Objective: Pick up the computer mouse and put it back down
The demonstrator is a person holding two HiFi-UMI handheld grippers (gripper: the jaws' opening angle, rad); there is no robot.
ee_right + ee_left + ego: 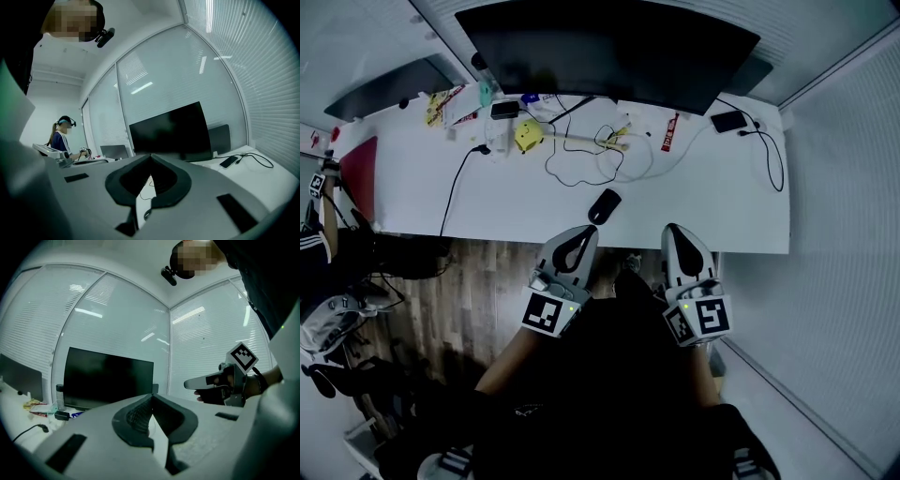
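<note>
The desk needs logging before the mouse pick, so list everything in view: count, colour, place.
desk: one, white, mid head view.
monitor: one, black, desk's back.
computer mouse: one, black, near front edge.
phone: one, black, back right.
cables: several, black and white, mid-desk.
clutter: several, mixed colours, back left.
floor: wood, brown, below desk.
other person: one, dark top, far left, right gripper view.
left gripper: one, grey, low centre, shut, empty.
right gripper: one, grey, low centre, shut, empty.
</note>
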